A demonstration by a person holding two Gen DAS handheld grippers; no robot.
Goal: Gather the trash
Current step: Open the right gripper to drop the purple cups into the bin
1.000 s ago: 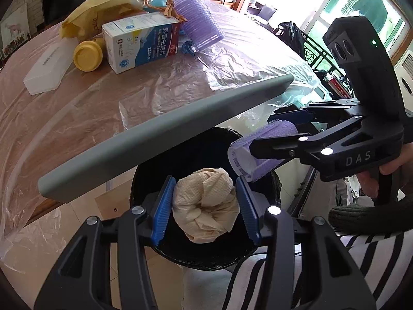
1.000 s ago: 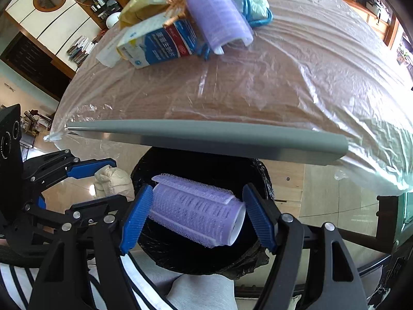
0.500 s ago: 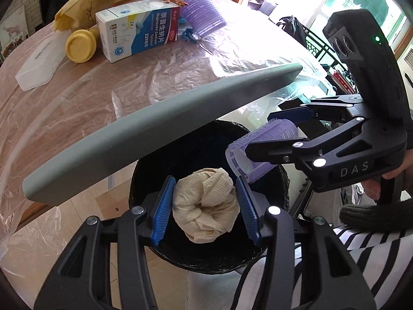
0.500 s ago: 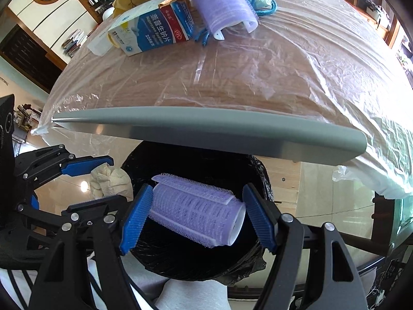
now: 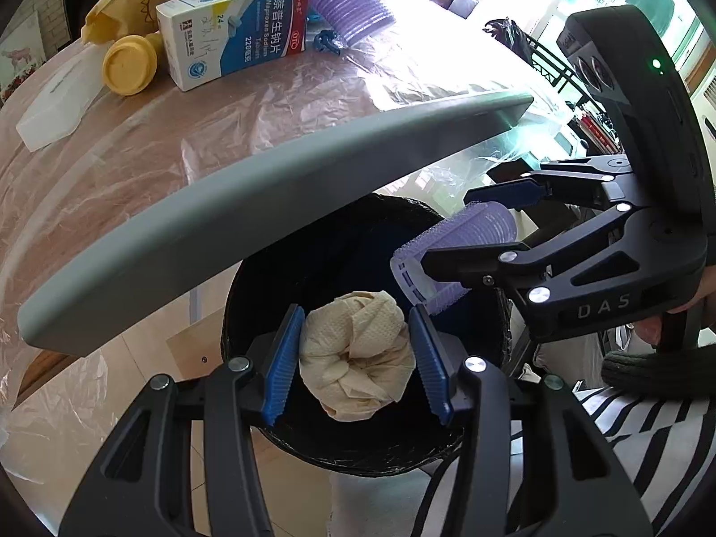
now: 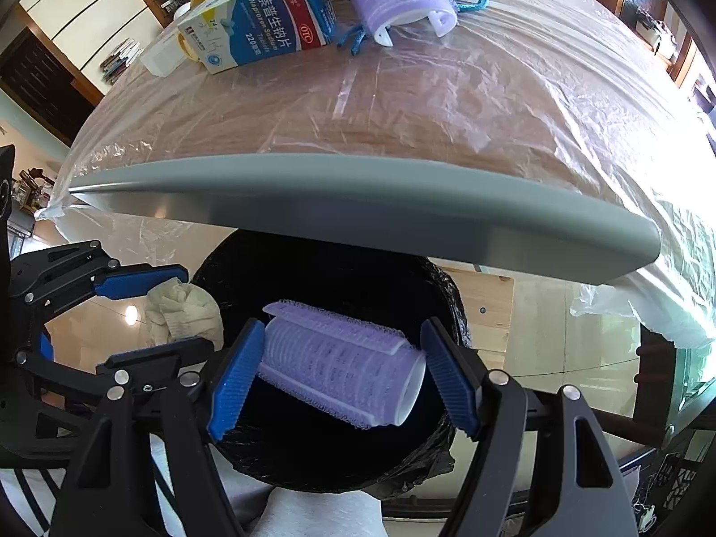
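Black-lined bin (image 5: 358,443) fills lower centre, under the table edge (image 5: 268,206). Left gripper (image 5: 355,358) clamps a paper wad (image 5: 358,358); right gripper (image 6: 340,376) pinches a purple roller (image 6: 340,371) endwise. Released off-centre, either may bounce off the rim

The white-and-blue medicine box (image 5: 237,33) on the table carries Chinese characters, "Naproxen Sodium", "220", "24" near one corner and a red "OTC" oval; the small word below looks like "Tablets", though it is blurred. The right gripper (image 5: 452,241) body bears raised letters "DAS".
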